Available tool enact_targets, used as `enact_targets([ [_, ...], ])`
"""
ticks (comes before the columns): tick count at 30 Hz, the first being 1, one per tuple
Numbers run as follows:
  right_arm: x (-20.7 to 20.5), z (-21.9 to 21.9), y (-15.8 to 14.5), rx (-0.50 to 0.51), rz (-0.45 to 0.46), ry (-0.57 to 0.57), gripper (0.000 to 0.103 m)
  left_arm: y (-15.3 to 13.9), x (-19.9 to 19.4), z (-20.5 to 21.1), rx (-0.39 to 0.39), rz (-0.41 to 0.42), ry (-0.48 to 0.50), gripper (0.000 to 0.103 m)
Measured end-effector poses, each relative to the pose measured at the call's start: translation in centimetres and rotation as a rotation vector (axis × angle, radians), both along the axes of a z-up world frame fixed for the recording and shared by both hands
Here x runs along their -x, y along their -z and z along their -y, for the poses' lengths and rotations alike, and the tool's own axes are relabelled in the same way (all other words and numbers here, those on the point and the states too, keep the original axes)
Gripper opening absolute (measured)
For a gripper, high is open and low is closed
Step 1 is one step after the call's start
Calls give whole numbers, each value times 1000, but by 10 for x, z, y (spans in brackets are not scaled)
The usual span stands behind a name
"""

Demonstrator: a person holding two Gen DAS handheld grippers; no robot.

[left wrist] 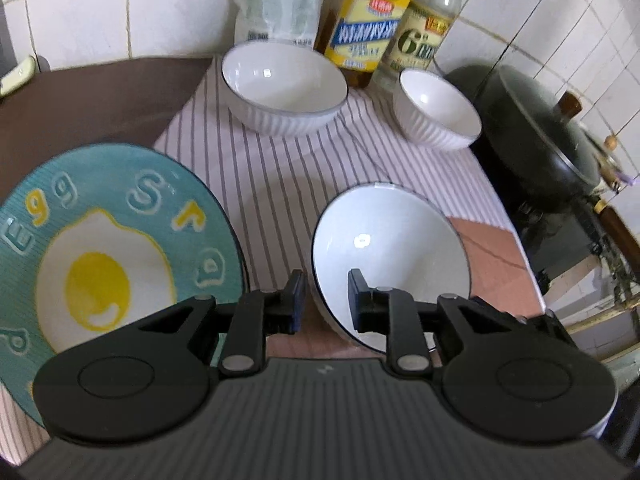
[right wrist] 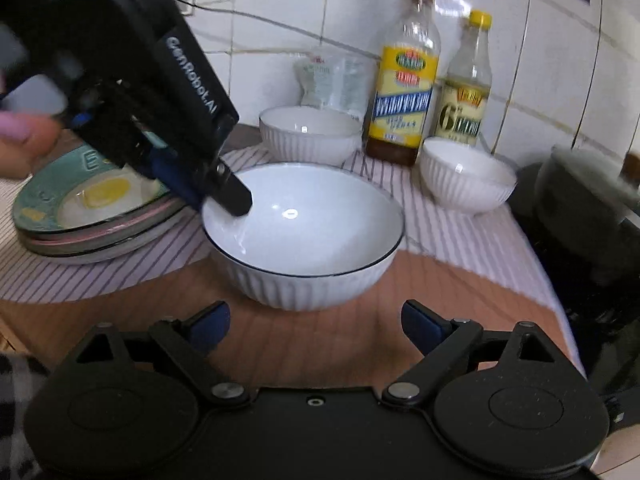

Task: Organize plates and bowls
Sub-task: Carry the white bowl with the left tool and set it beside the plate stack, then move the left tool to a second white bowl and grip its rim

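A white ribbed bowl with a dark rim sits at the near edge of a striped cloth. My left gripper straddles its left rim, one finger inside and one outside, with a small gap showing between pad and rim. My right gripper is open just in front of the bowl, with nothing between its fingers. A teal fried-egg plate tops a stack of plates on the left. A larger white bowl and a small one stand behind.
Two bottles and a plastic bag line the tiled wall at the back. A black lidded pan sits on the stove to the right. A person's hand holds the left gripper.
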State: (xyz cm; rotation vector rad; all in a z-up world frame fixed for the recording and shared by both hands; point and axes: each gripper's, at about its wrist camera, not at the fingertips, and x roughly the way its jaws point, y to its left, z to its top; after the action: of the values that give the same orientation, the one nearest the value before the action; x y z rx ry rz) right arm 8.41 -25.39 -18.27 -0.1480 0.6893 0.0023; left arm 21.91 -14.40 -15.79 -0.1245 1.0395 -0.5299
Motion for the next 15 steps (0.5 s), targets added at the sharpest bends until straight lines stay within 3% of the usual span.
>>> enact_targets([
  [5,5,8,-31,-30,52,37,95,-24,-1,-14,40,27,-10,24],
  [12,-26,25,-70,-240,88,112,94,-55,-13,-30,51,52,-19,31],
  [15,-46,33,-77,-340,98,140,93,-70,-20,-40,89,63,-38,35],
])
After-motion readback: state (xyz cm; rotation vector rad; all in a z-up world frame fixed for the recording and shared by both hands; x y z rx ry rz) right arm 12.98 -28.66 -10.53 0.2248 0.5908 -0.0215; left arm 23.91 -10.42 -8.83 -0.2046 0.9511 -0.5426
